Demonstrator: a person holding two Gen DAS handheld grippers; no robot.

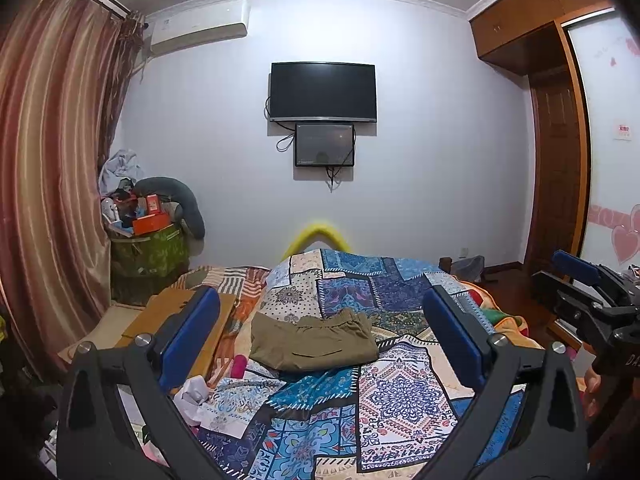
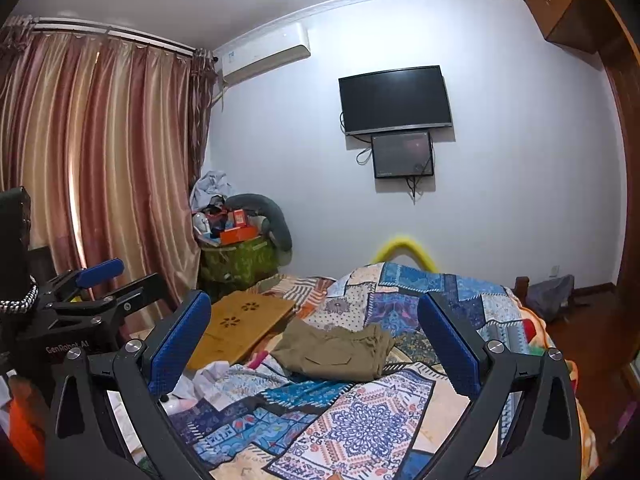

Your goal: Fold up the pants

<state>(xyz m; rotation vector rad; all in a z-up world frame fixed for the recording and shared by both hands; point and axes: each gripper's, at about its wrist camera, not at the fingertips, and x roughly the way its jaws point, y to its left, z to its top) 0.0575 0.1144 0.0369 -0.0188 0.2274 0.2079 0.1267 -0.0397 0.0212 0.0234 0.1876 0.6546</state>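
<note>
Olive-brown pants (image 1: pixel 312 340) lie folded into a compact rectangle on the patchwork bedspread (image 1: pixel 400 400), waistband toward the far side. They also show in the right wrist view (image 2: pixel 336 354). My left gripper (image 1: pixel 320 332) is open and empty, held above and short of the pants; it shows at the left edge of the right wrist view (image 2: pixel 104 280). My right gripper (image 2: pixel 316 340) is open and empty, also held back from the pants; it shows at the right edge of the left wrist view (image 1: pixel 576 276).
A wooden lap board (image 2: pixel 240 328) lies on the bed left of the pants. White crumpled cloth (image 1: pixel 196 392) lies near the bed's left side. A cluttered green bin (image 1: pixel 148 256) stands by the curtain (image 1: pixel 48 200). A TV (image 1: pixel 323 92) hangs on the far wall.
</note>
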